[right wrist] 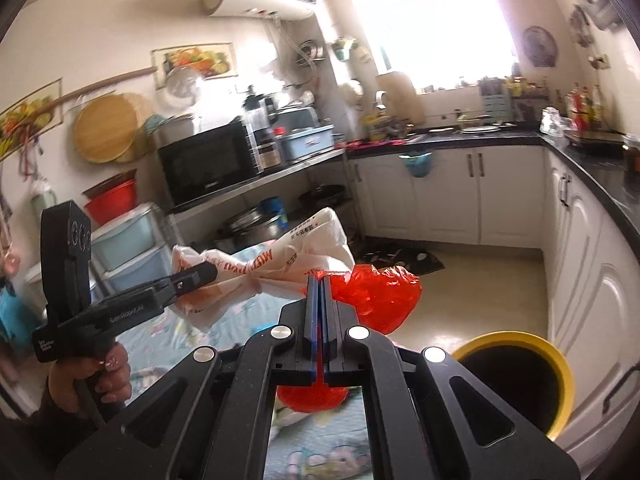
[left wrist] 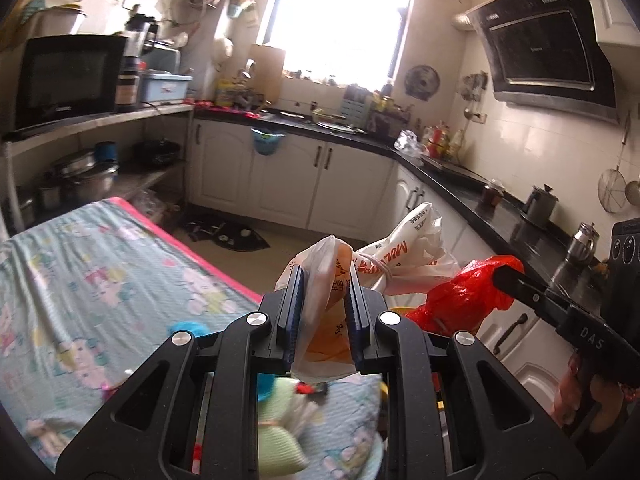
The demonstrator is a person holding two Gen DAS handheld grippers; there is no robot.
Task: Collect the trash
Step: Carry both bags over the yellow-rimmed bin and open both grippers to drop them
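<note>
My left gripper (left wrist: 323,280) is shut on a white and orange plastic bag (left wrist: 404,258), knotted in the middle, and holds it in the air above the table. The bag also shows in the right wrist view (right wrist: 280,264), with the left gripper (right wrist: 208,272) clamped on its left end. My right gripper (right wrist: 319,280) is shut on a red plastic bag (right wrist: 380,296) and holds it up. In the left wrist view the red bag (left wrist: 460,300) hangs from the right gripper (left wrist: 504,276), just right of the white bag. A yellow-rimmed bin (right wrist: 516,380) stands open below to the right.
A table with a patterned cloth (left wrist: 100,280) lies below left, with a green item (left wrist: 276,428) on it. White cabinets with a black countertop (left wrist: 460,188) run along the back and right. A shelf with a microwave (right wrist: 208,168) stands at the left. A dark mat (right wrist: 400,260) lies on the floor.
</note>
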